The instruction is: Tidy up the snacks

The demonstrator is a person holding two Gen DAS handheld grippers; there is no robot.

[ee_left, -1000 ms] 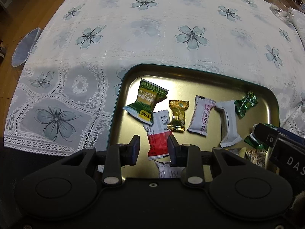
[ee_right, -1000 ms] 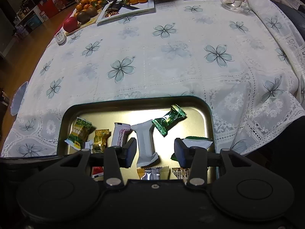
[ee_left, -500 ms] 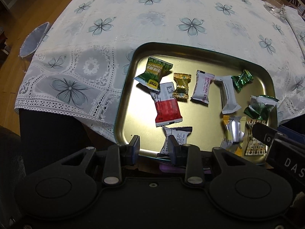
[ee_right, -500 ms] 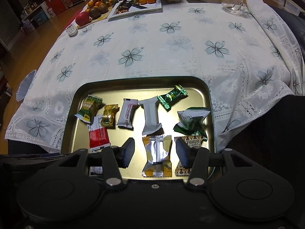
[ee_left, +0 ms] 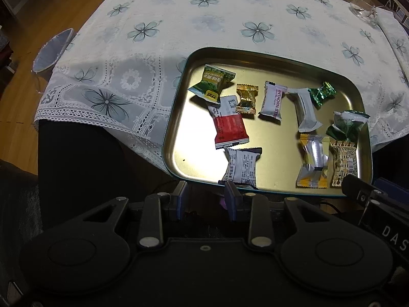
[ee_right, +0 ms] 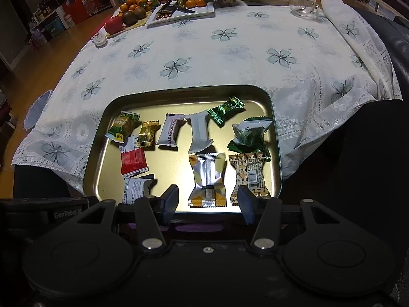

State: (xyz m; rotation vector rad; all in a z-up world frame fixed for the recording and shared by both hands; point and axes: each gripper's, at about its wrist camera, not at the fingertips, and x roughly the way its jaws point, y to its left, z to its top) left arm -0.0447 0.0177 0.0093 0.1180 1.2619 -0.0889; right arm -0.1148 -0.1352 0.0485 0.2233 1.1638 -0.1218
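A gold metal tray (ee_left: 265, 58) (ee_right: 189, 92) sits at the near table edge and holds several wrapped snacks. They include a green packet (ee_left: 212, 83) (ee_right: 122, 125), a red packet (ee_left: 230, 130) (ee_right: 132, 160), a white printed packet (ee_left: 241, 166) (ee_right: 135, 188), a silver-yellow packet (ee_left: 313, 161) (ee_right: 208, 179) and a brown patterned packet (ee_right: 250, 176). My left gripper (ee_left: 205, 199) is open and empty, just off the tray's near rim. My right gripper (ee_right: 208, 200) is open and empty at the near rim, above the silver-yellow packet.
A white floral tablecloth (ee_right: 204, 48) covers the table. At the far side stand a plate of fruit (ee_right: 130, 12), a white tray (ee_right: 184, 12) and a glass cup (ee_right: 303, 6). A grey dish (ee_left: 52, 51) hangs off the left table edge.
Both grippers have pulled back toward me and away from the tray. More of the near snacks and the tray's near rim show now. Both stay open and empty.
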